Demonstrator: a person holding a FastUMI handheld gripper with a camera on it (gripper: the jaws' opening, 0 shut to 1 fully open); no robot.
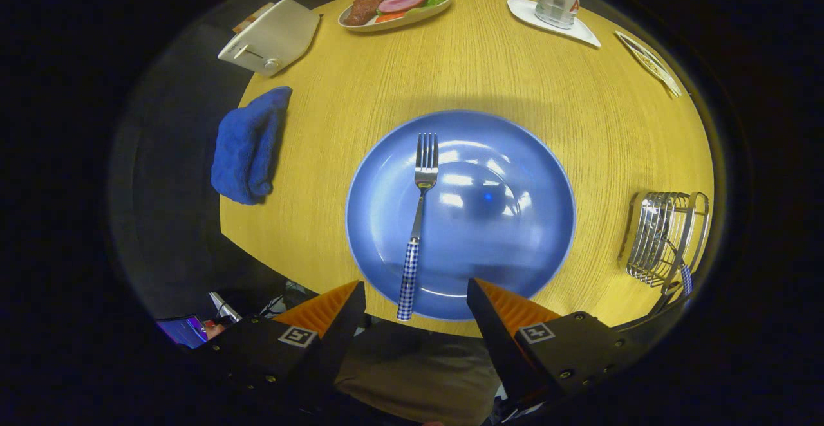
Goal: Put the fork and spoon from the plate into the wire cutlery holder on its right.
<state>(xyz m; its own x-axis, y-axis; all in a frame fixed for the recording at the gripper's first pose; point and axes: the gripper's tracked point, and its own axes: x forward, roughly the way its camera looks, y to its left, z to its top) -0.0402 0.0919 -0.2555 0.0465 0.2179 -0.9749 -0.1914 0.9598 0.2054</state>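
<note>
A: Gripper (415, 294) status?
B: Fingers spread wide, nothing between them but the near plate (515, 156) rim and the fork (417, 220) handle end. Not touching either, looks like it hangs above the counter (489, 72).
A: Fork where?
B: Lying on the plate, just ahead of the gripper, slightly nearer the left finger. Tines point away, checked handle points back at the gripper and its end overhangs the near rim.
A: Spoon?
B: A checked handle like the fork's sticks out of the holder (666, 239). Can't tell if that's the spoon, bowl is hidden in the wires.
A: Holder position?
B: Ahead and right of the right finger, on the counter, right of the plate, apart from it. Sits near the counter's right edge.
A: Other stuff?
B: Blue cloth (248, 146) ahead-left of the left finger, at the counter's left edge. Far beyond the plate: toaster (270, 37) to the left, oval food dish (394, 6) past the fork, can (556, 0) standing on a white tray (582, 30) to the right. Flat item (649, 60) further right of that, too small to tell.
A: Plate contents besides fork?
B: Just light glare.
</note>
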